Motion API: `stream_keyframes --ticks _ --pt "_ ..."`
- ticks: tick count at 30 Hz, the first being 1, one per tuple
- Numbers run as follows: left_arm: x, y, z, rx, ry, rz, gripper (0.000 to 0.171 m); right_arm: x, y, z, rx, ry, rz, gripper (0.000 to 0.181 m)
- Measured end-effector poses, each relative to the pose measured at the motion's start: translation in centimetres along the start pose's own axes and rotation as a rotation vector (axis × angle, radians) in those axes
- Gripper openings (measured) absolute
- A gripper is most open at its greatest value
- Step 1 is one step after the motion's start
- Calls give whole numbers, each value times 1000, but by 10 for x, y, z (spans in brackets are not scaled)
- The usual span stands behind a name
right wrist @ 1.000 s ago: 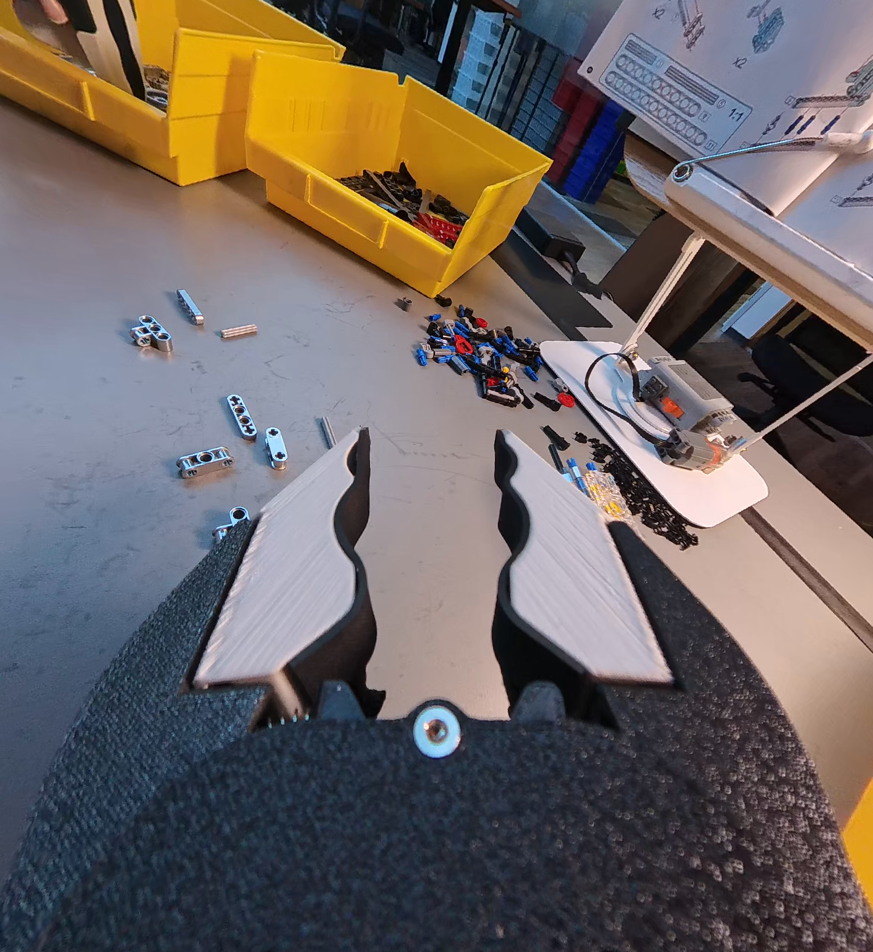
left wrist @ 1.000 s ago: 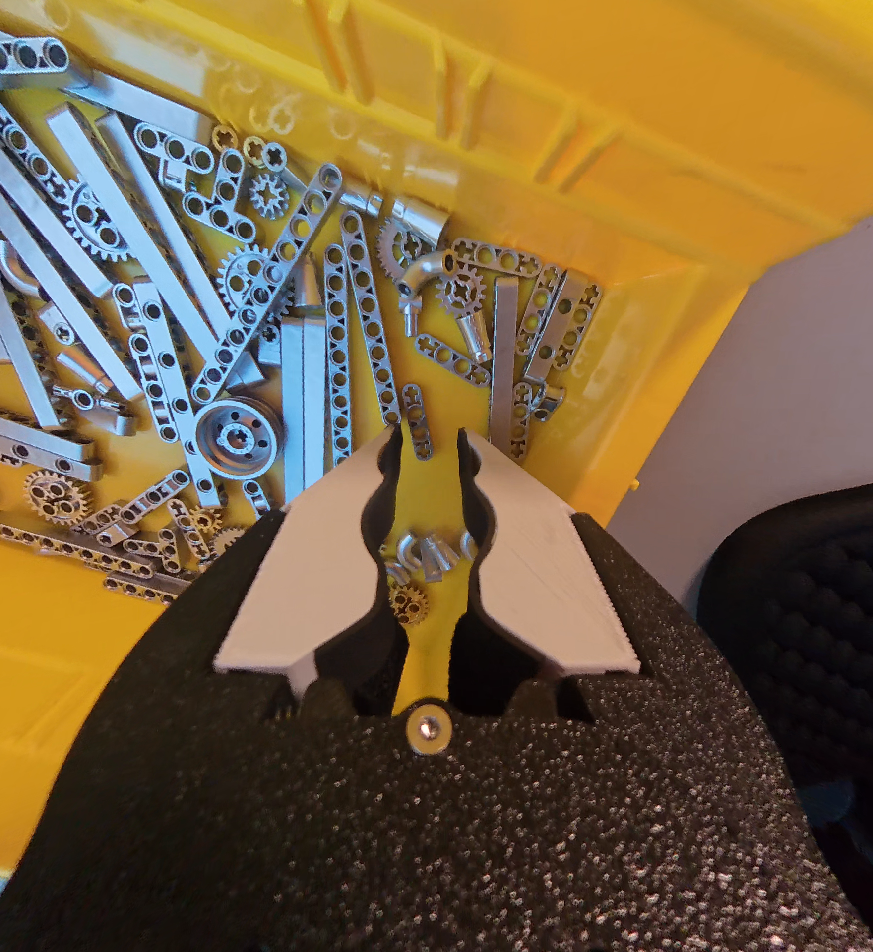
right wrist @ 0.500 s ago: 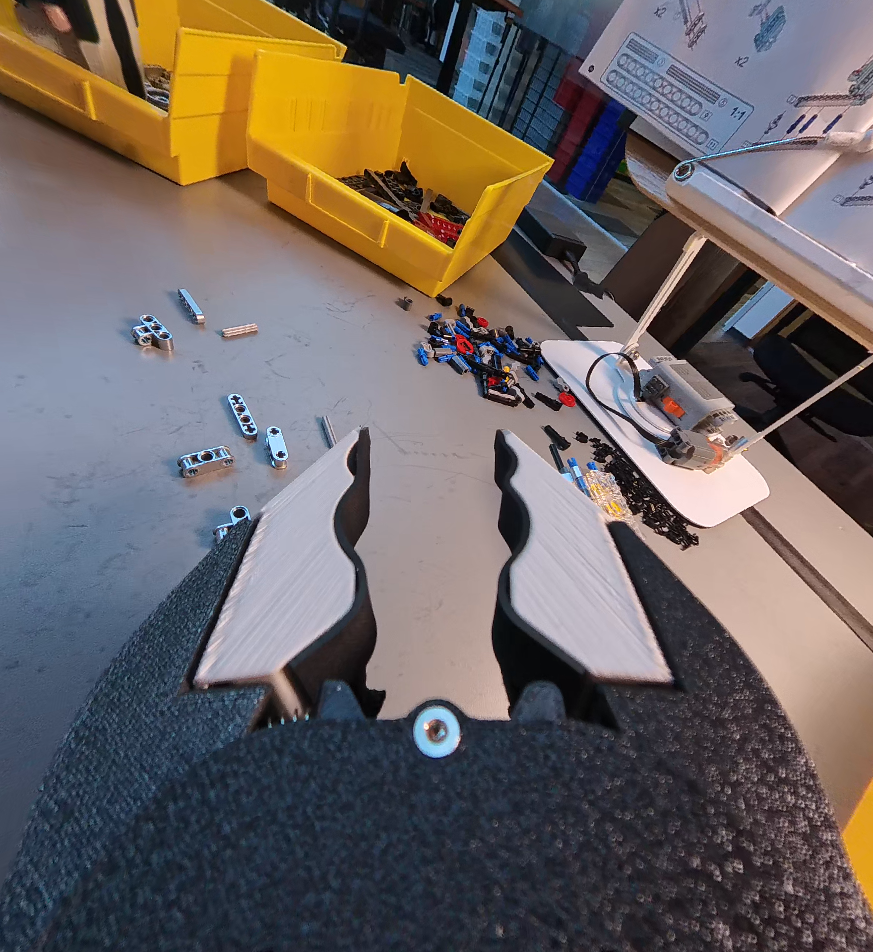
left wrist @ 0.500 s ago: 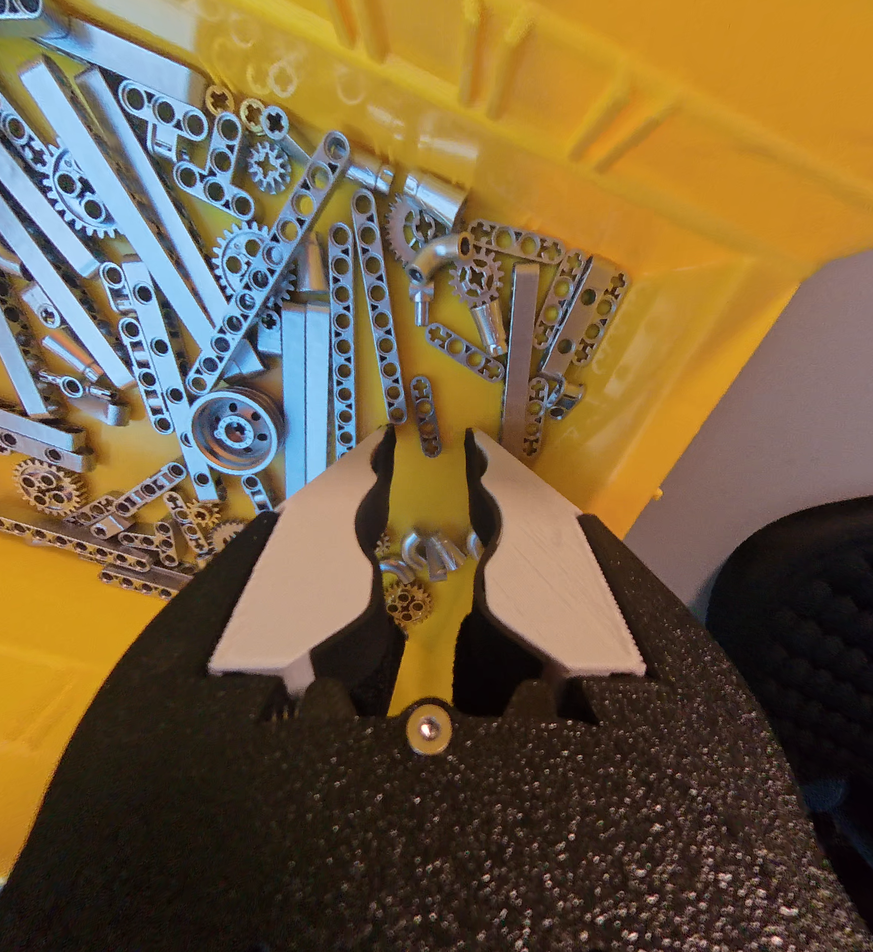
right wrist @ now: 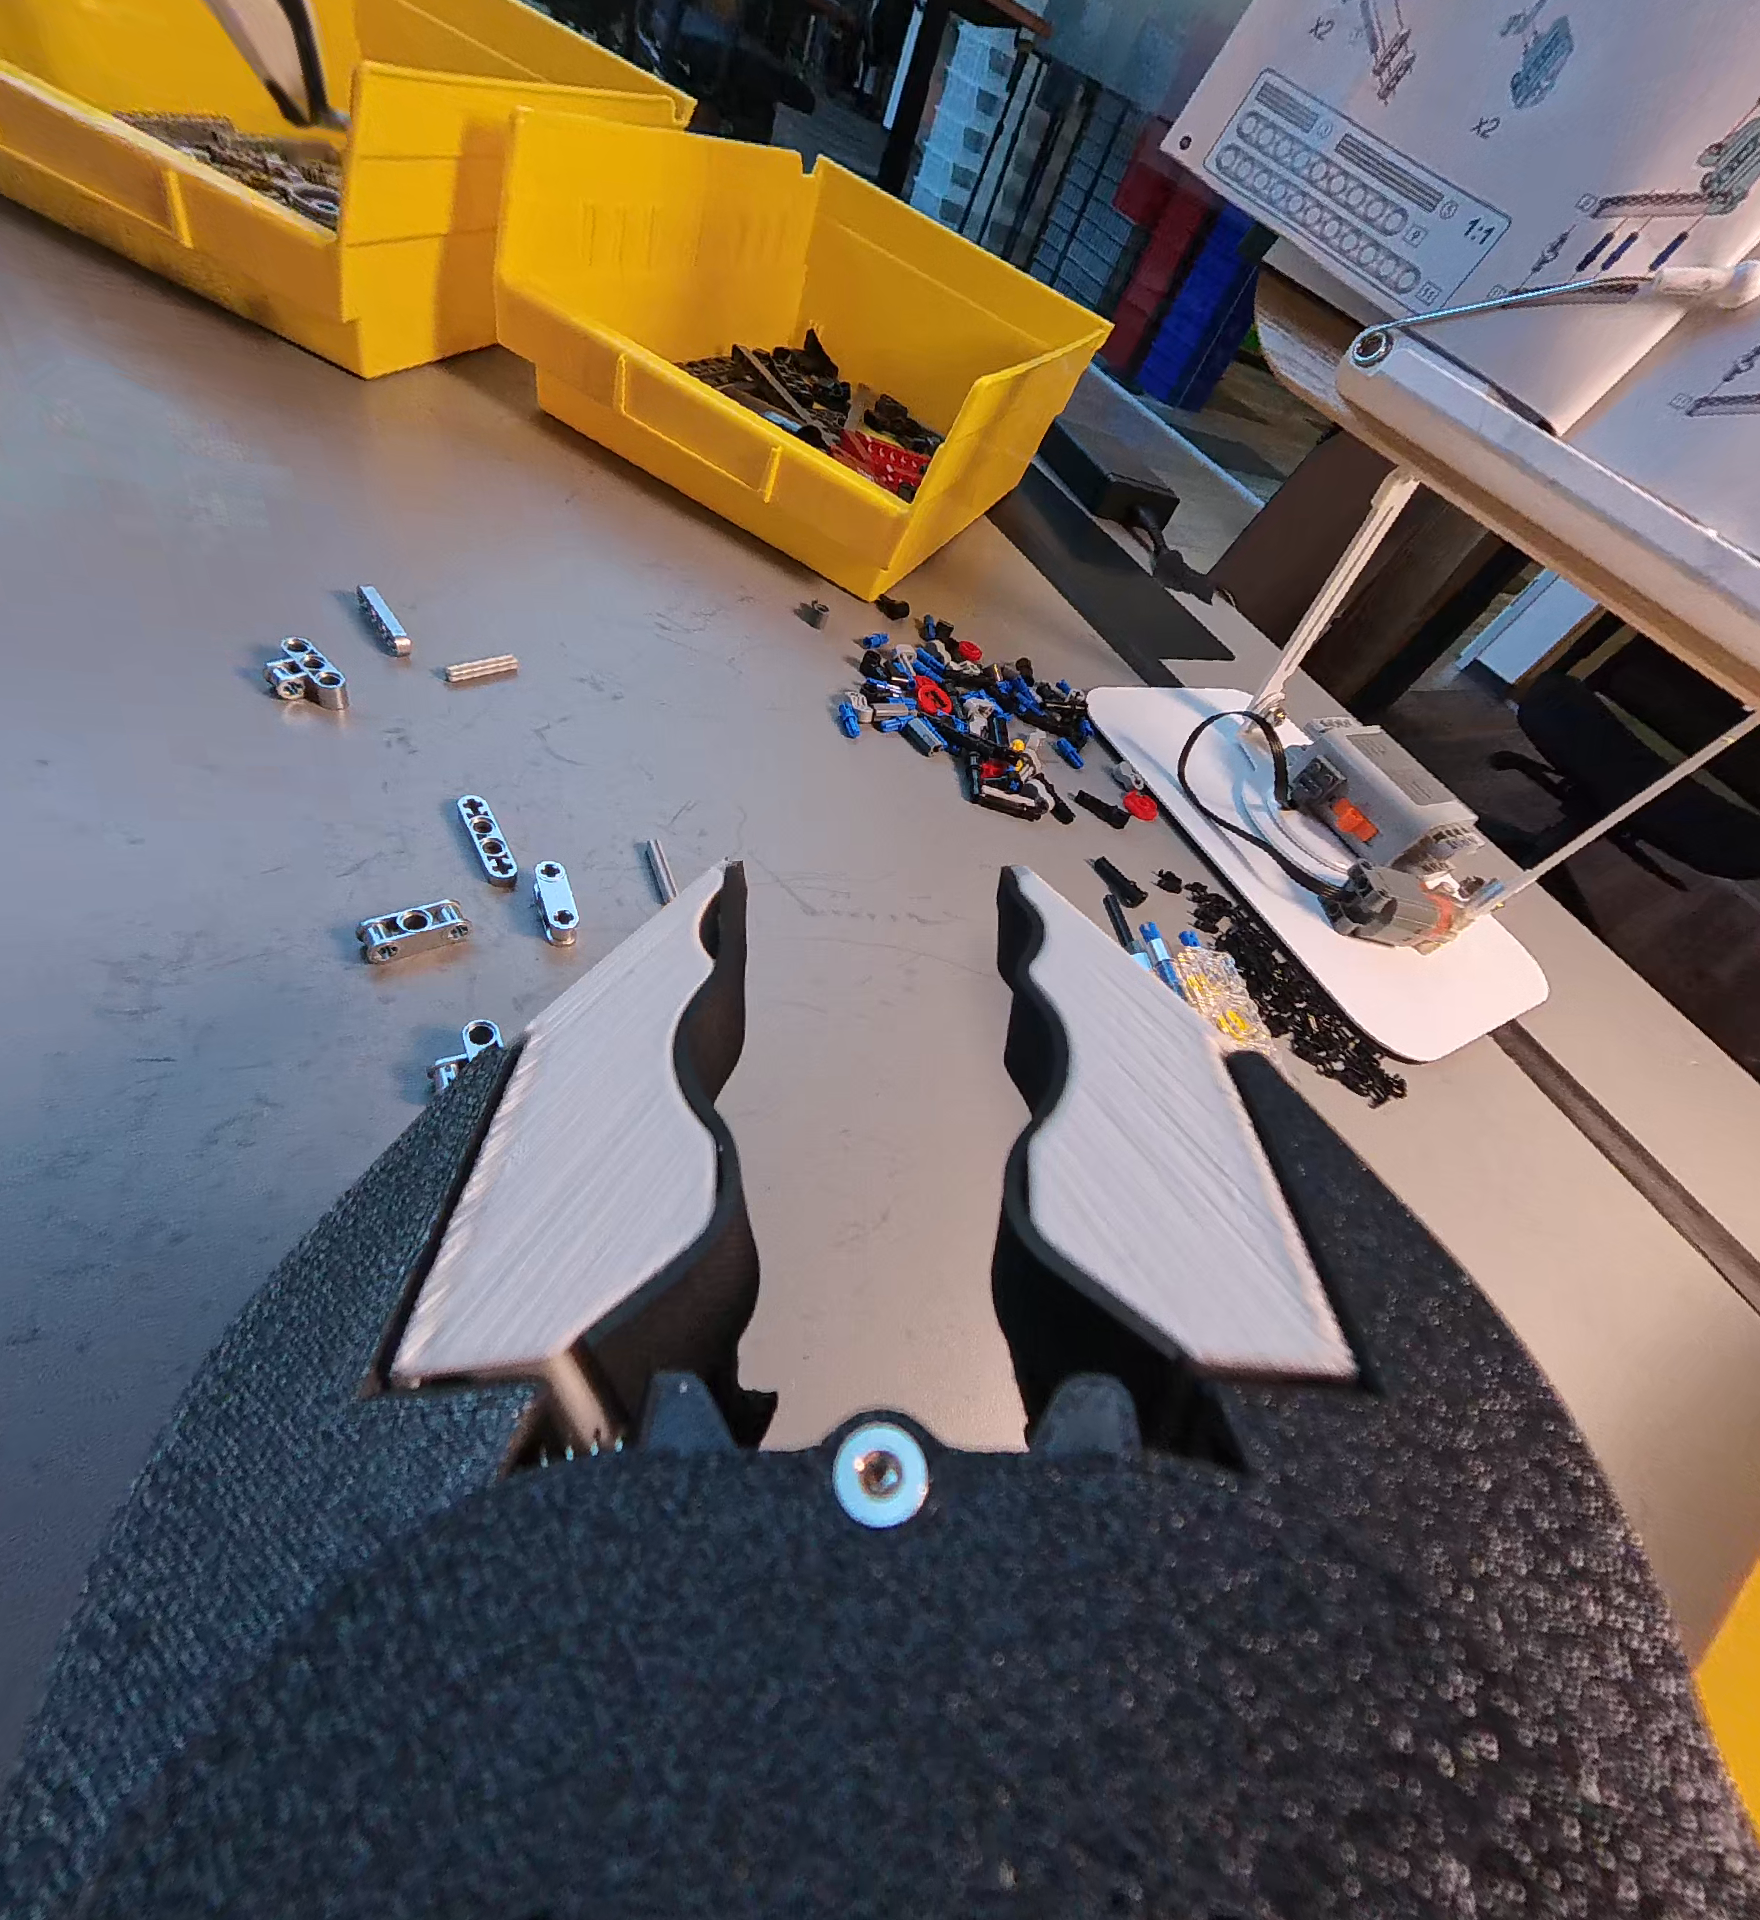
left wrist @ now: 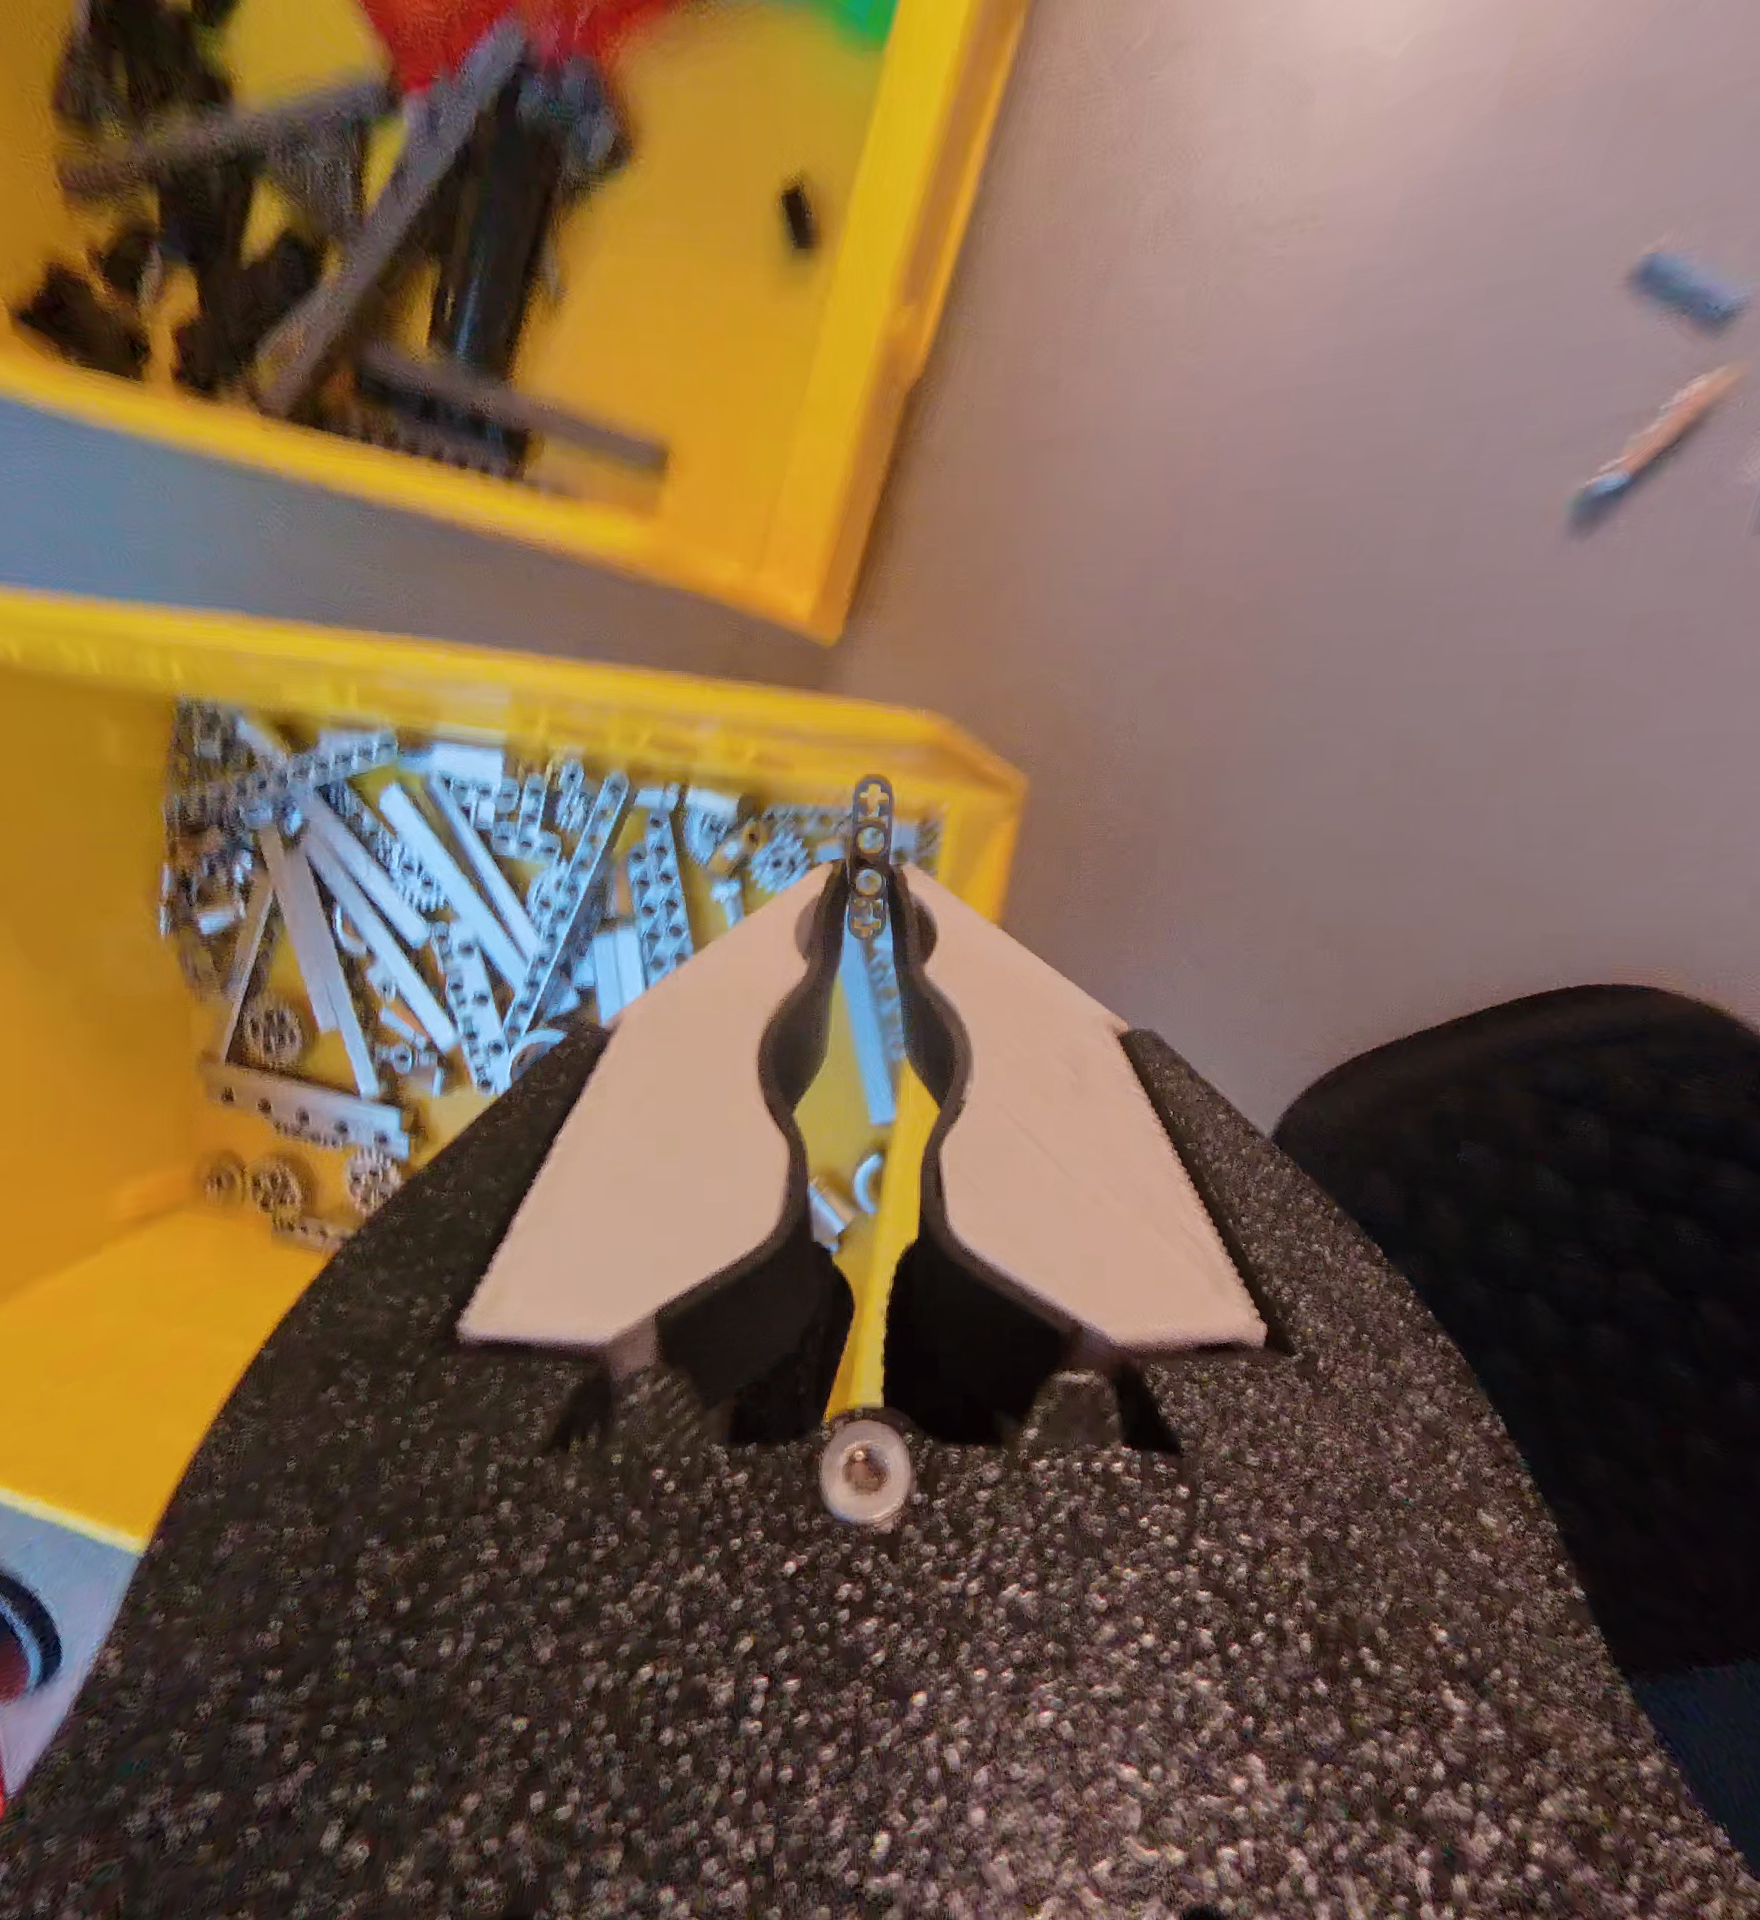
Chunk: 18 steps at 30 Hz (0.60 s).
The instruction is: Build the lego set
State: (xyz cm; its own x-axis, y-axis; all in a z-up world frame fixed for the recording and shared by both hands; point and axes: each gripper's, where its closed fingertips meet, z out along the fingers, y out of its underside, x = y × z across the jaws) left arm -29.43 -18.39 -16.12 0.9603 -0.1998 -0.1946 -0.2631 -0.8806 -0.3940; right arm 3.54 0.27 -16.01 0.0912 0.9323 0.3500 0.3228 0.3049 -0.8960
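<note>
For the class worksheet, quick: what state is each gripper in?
Left gripper: closed on a short thin grey plastic beam with holes.
Right gripper: open, holding nothing.

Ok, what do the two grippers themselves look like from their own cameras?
They look alike. The left gripper and right gripper each have a rough, speckled black body, two pale grey fingers with fine ridged lines and wavy black inner pads, and a silver screw at the base between them. No cables, markings or sleeves show.

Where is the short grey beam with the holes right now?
In the left wrist view, the short grey beam is pinched between the tips of the left gripper, held above the right end of the yellow bin of grey parts.
</note>
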Motion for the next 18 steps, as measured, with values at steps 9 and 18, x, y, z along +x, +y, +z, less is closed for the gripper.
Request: stream_keyframes --ticks 9,18 --pt "143 -69 20 102 291 272 7 -8 -9 -5 43 -56 -2 53" --pt "190 -63 68 25 401 320 7 -54 -5 -11 -5 -323 -14 69"
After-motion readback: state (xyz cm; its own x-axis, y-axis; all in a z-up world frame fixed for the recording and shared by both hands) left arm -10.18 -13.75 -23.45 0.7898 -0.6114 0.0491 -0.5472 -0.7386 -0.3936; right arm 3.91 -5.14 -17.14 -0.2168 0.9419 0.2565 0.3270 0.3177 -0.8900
